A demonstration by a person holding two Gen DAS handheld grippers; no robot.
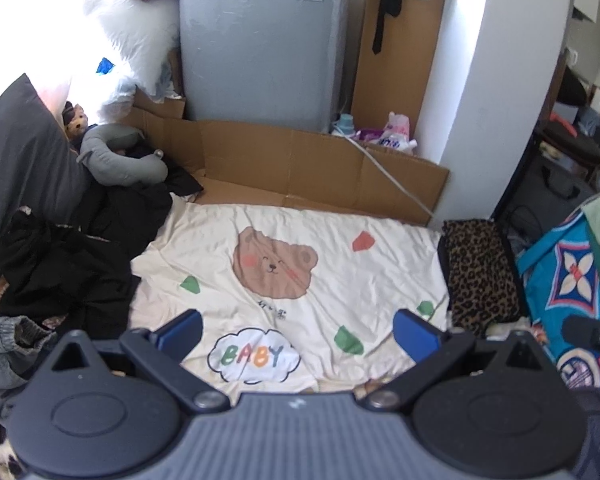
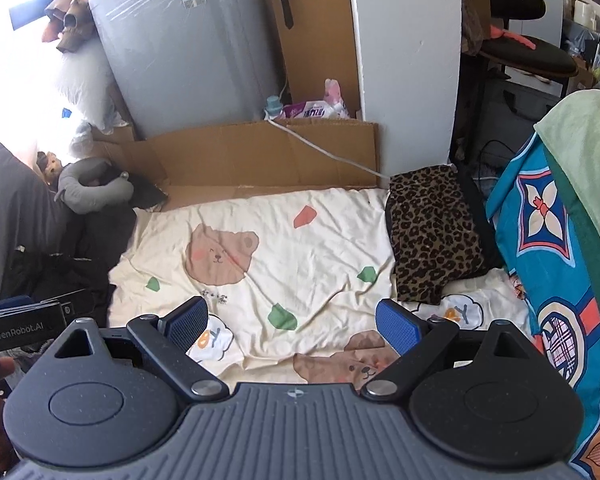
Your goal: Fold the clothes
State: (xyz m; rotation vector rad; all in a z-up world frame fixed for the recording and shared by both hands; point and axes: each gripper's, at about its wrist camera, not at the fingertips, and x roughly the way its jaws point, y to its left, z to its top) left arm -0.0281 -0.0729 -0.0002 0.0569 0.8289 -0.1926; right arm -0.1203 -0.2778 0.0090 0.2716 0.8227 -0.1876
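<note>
2 grippers, left gripper (image 1: 298,330) and right gripper (image 2: 292,320), hover wide open and empty over the bear-print sheet (image 1: 320,240), with the folded leopard-print garment (image 2: 432,236) at its right edge and the black clothes pile (image 1: 72,256) left, so a careless grab could snag sheet instead.

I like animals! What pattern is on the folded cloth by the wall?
Leopard print, clearest in the right wrist view.

A cream sheet (image 1: 300,240) with bears covers the bed. A folded leopard cloth (image 1: 482,276) lies on its right edge. Black clothes (image 1: 84,256) are piled on the left, touching a grey neck pillow (image 1: 116,156). Blue jeans (image 1: 8,344), maybe, sit at the near left corner. Flat cardboard (image 1: 300,172) lies at the far edge.
</note>
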